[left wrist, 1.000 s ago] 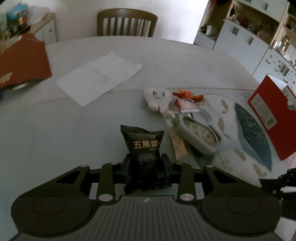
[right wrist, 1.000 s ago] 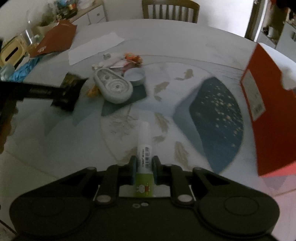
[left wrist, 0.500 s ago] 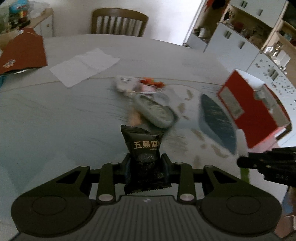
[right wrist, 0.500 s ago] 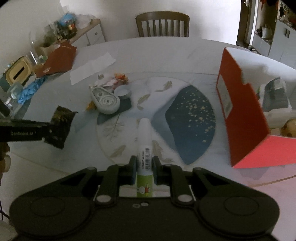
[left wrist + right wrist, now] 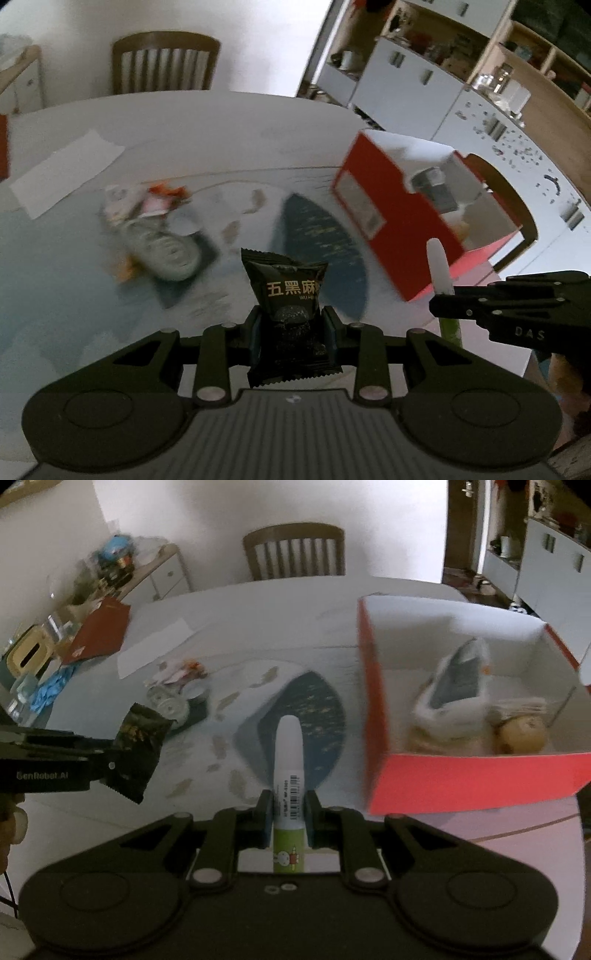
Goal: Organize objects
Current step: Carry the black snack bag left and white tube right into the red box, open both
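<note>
My left gripper (image 5: pixel 291 325) is shut on a black snack packet (image 5: pixel 286 295) with gold lettering, held above the table; the packet also shows in the right wrist view (image 5: pixel 138 742). My right gripper (image 5: pixel 289 812) is shut on a white and green glue tube (image 5: pixel 289 775), cap pointing forward; the tube shows in the left wrist view (image 5: pixel 439 271). An open red box (image 5: pixel 373 701) stands at the right, holding a grey and white pouch (image 5: pixel 456 686) and a round yellowish item (image 5: pixel 521 733). Both grippers hover left of the box.
A pile of small items lies mid-table: a grey oval case (image 5: pixel 166 251), a small round tin (image 5: pixel 195 692) and wrappers (image 5: pixel 155 195). White paper (image 5: pixel 62 173) lies far left. A wooden chair (image 5: pixel 295 552) stands behind the table. A cluttered sideboard (image 5: pixel 122 572) is at far left.
Both grippers have risen and swung right toward the red box, still holding the packet and tube. The box's inside has come into the right wrist view.
</note>
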Demonstrator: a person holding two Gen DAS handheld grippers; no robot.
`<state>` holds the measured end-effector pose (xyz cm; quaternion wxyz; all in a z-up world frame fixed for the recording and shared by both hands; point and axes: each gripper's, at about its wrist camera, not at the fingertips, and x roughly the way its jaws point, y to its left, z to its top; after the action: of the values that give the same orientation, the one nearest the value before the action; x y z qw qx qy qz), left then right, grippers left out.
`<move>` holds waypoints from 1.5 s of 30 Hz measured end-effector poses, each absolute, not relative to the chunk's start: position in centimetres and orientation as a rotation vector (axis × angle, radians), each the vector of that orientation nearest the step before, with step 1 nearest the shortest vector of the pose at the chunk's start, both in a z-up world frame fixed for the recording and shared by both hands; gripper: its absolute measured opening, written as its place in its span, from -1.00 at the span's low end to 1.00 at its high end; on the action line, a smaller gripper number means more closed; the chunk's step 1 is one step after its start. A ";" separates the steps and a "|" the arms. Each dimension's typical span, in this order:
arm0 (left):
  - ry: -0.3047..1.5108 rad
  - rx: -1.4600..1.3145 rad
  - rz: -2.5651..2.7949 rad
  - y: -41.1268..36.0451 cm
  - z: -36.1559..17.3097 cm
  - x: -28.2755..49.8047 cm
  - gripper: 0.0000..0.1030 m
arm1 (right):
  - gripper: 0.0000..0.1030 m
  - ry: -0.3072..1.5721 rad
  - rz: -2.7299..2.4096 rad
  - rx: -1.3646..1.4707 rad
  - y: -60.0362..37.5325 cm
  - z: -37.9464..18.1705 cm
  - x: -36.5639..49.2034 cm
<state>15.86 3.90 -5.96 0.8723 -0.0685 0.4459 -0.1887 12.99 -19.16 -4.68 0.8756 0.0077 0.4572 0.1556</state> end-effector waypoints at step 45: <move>0.893 0.127 -0.601 -25.2 -2.6 26.0 -0.38 | -0.69 0.816 0.170 0.086 -40.1 -1.3 25.2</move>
<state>26.00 -25.22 -2.61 0.8567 0.0604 0.4251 -0.2858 25.18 -40.15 -1.32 0.9134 0.0417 0.3963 0.0826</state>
